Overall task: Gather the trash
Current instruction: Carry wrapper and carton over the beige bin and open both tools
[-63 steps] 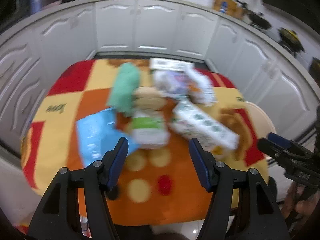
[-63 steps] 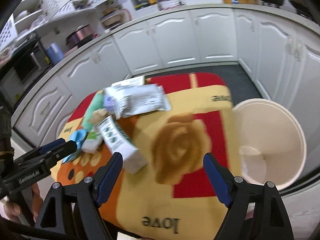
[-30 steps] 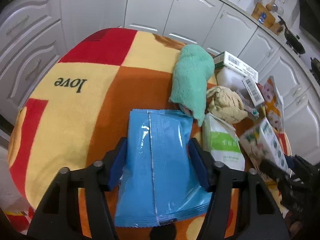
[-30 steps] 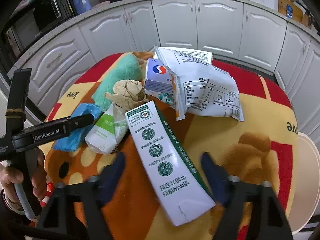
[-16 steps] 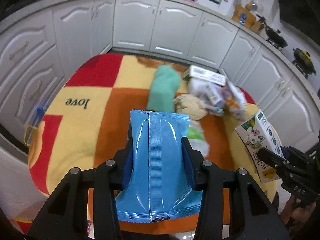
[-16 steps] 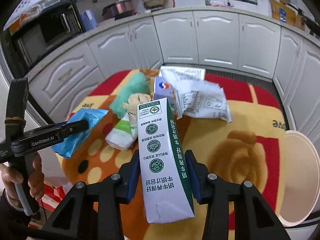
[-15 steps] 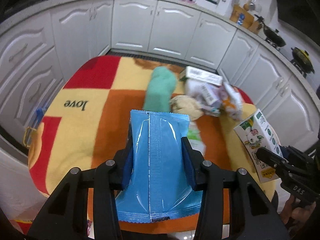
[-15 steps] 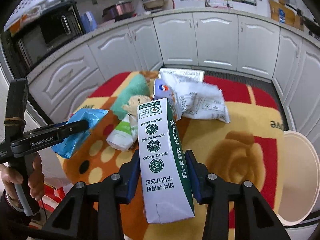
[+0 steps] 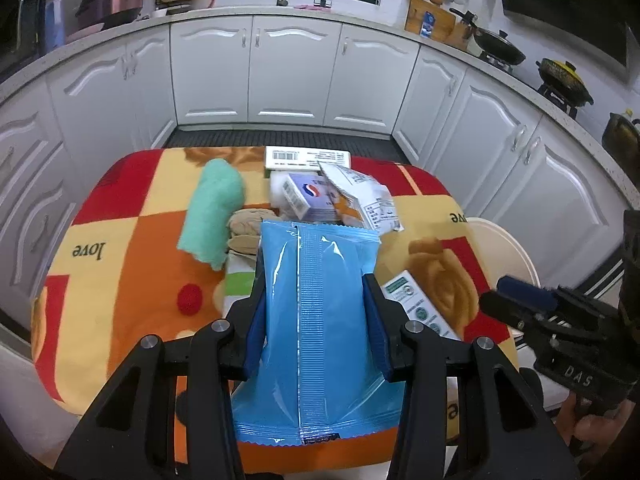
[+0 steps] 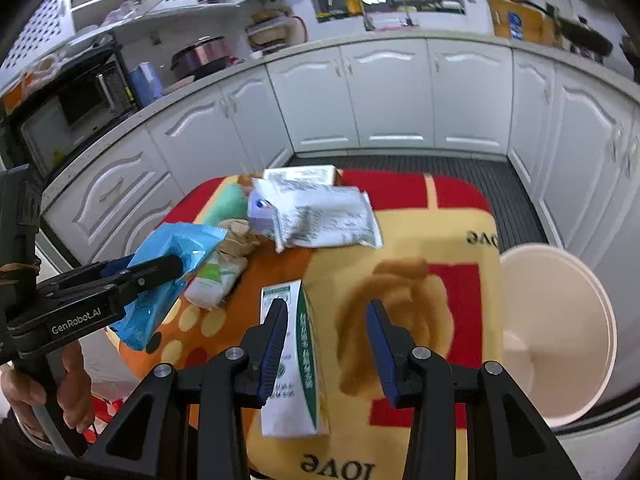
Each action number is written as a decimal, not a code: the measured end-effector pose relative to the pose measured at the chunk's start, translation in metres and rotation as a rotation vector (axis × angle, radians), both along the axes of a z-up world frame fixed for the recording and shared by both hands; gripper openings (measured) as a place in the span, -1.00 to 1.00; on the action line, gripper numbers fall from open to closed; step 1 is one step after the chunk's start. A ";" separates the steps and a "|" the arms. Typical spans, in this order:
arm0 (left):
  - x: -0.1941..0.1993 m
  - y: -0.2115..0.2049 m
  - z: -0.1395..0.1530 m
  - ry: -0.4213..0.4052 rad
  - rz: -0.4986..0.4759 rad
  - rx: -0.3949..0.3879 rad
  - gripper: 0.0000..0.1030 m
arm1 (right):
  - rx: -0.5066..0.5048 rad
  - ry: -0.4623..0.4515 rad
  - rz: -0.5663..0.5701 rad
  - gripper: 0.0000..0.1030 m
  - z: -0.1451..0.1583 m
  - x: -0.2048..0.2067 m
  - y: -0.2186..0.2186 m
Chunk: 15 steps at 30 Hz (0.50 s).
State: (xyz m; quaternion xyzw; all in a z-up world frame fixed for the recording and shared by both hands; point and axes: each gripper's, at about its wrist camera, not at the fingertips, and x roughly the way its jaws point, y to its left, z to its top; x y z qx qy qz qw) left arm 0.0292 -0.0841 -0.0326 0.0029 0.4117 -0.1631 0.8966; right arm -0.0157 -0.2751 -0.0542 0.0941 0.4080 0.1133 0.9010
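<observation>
My left gripper (image 9: 315,312) is shut on a blue plastic packet (image 9: 316,320) and holds it above the table; both also show in the right wrist view, the gripper (image 10: 140,272) and the packet (image 10: 172,268). My right gripper (image 10: 323,334) is open. A white and green carton (image 10: 294,364) lies on the table by its left finger, no longer gripped; it also shows in the left wrist view (image 9: 416,308). A cream trash bin (image 10: 560,336) stands right of the table.
On the patterned cloth (image 10: 436,240) lie a green towel (image 9: 214,210), crumpled brown paper (image 9: 244,232), a white and green pack (image 10: 216,276), a purple box (image 9: 308,198), a white wrapper (image 10: 328,220) and a flat white box (image 9: 306,157). White cabinets surround the table.
My right gripper has opened and let go of the carton, which now lies on the table. My left gripper still holds the blue packet and has shifted slightly right.
</observation>
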 end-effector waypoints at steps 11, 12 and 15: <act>0.003 0.014 -0.007 0.013 0.048 0.021 -0.19 | 0.028 0.111 0.102 0.25 -0.032 0.006 0.033; 0.003 0.015 -0.008 0.017 0.049 0.018 -0.19 | 0.021 0.119 0.106 0.25 -0.037 0.009 0.038; 0.002 0.011 -0.009 0.024 0.039 0.014 -0.19 | 0.012 0.139 0.097 -0.17 -0.051 0.015 0.044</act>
